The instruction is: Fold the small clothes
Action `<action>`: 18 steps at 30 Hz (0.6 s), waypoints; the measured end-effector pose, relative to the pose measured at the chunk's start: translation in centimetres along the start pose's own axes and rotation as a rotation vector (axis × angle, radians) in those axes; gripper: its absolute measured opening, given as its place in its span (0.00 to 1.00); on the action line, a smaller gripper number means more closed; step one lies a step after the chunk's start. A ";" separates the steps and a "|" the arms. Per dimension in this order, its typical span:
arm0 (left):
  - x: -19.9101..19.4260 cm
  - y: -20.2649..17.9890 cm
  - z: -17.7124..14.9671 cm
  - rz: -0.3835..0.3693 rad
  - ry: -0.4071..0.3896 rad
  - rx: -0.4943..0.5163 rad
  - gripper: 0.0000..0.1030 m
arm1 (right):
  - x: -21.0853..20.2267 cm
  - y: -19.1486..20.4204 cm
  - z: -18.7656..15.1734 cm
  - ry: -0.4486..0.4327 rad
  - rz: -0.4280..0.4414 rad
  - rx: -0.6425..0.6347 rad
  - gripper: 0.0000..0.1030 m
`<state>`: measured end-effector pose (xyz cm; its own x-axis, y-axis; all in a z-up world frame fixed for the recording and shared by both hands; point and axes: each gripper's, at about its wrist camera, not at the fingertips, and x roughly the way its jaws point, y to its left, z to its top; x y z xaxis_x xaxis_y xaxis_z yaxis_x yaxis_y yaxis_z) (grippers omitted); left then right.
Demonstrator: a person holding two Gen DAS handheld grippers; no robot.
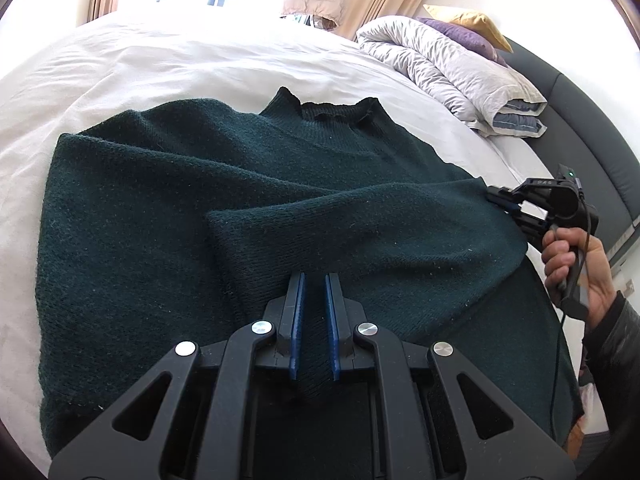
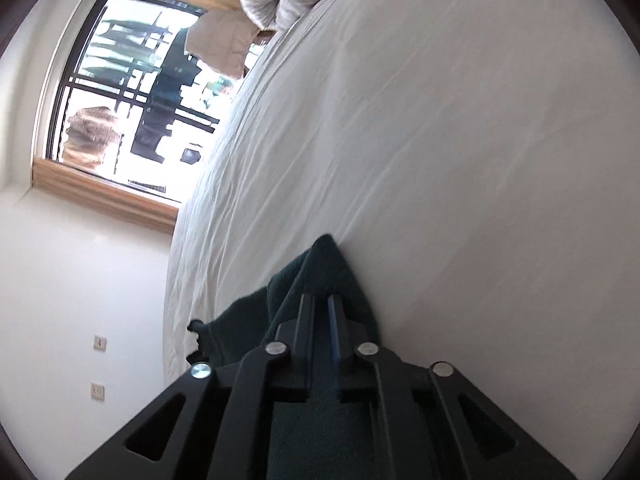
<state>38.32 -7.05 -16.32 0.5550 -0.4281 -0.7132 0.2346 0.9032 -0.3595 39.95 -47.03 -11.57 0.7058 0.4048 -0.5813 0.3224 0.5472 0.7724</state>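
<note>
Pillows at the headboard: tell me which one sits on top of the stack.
The yellow pillow tops the stack. The purple pillow lies under it, and both rest on the folded grey duvet.

Sweater [image 1: 200, 184] lies on bed [image 1: 160, 64], quilt [image 1: 448, 68] behind.

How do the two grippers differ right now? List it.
The left gripper pinches the dark green sweater near the bottom hem, low on the body; the right gripper clamps the outer edge by the folded sleeve. The left points up the bed sheet; the right is rolled sideways. Both are shut on knit.
</note>
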 end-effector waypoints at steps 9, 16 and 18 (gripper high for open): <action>0.0 0.2 0.1 -0.006 -0.001 -0.007 0.10 | 1.0 3.2 -8.3 0.187 0.123 -0.201 0.41; 0.1 0.1 0.2 -0.002 -0.006 -0.003 0.10 | -3.1 -4.6 -5.3 0.119 0.149 -0.020 0.00; 0.0 -0.1 0.1 0.006 -0.009 0.005 0.10 | -6.0 -5.3 -5.6 0.095 0.091 -0.035 0.00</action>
<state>38.41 -7.17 -16.22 0.5640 -0.4222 -0.7097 0.2350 0.9059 -0.3522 30.47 -48.23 -13.64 0.6677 0.5206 -0.5321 0.2365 0.5294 0.8147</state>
